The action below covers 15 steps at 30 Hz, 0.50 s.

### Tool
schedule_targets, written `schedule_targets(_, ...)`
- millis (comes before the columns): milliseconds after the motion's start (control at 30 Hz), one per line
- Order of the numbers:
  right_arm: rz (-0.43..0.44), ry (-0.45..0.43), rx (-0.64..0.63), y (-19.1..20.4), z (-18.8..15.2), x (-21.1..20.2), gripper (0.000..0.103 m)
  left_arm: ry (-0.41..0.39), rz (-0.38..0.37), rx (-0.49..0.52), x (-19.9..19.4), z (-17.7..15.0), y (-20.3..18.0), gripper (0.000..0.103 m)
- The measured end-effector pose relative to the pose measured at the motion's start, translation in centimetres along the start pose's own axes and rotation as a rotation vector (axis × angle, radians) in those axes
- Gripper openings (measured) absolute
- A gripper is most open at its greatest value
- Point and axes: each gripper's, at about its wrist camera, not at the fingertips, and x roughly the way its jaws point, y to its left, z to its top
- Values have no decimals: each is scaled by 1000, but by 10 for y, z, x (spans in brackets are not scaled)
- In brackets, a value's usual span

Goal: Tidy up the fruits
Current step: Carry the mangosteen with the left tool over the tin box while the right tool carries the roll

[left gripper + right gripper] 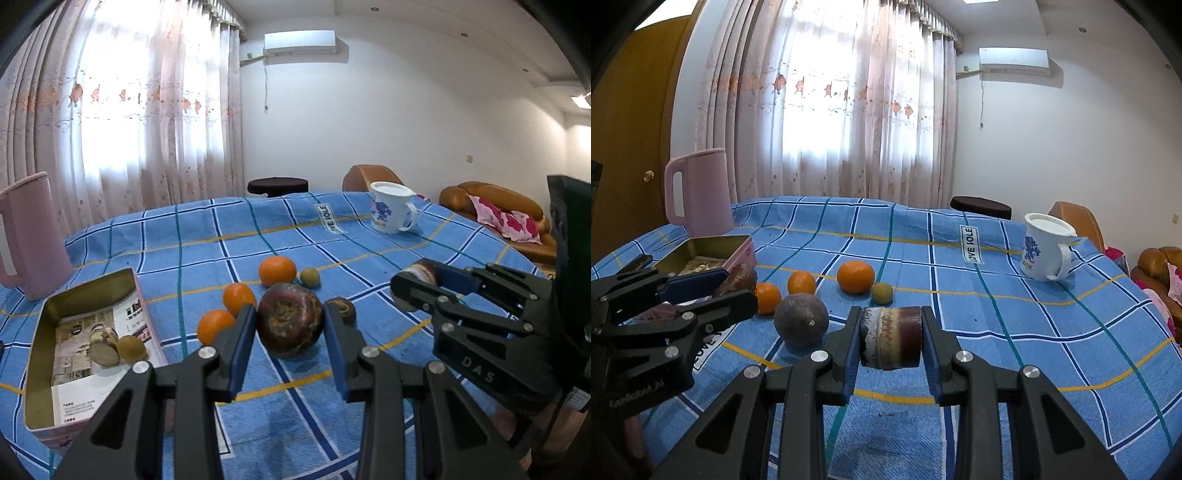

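Nearest us, left gripper (290, 326) clenched on a dark mottled fruit (290, 325) just right of the tin box (44, 354), right gripper (890, 339) grasping a cut sugarcane piece (891, 338), both likely box-bound since fruit sits inside.

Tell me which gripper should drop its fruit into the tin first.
Left. The left gripper, shut on a dark round fruit, sits right beside the open tin. The right gripper, holding a cut fruit piece, is farther off, across the loose oranges.
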Motion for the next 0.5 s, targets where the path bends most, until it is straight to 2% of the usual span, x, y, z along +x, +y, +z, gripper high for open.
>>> schedule_targets(500,-8,-56,-11,0,-1,-10,32,-45,63,-13,-7,3,15,39)
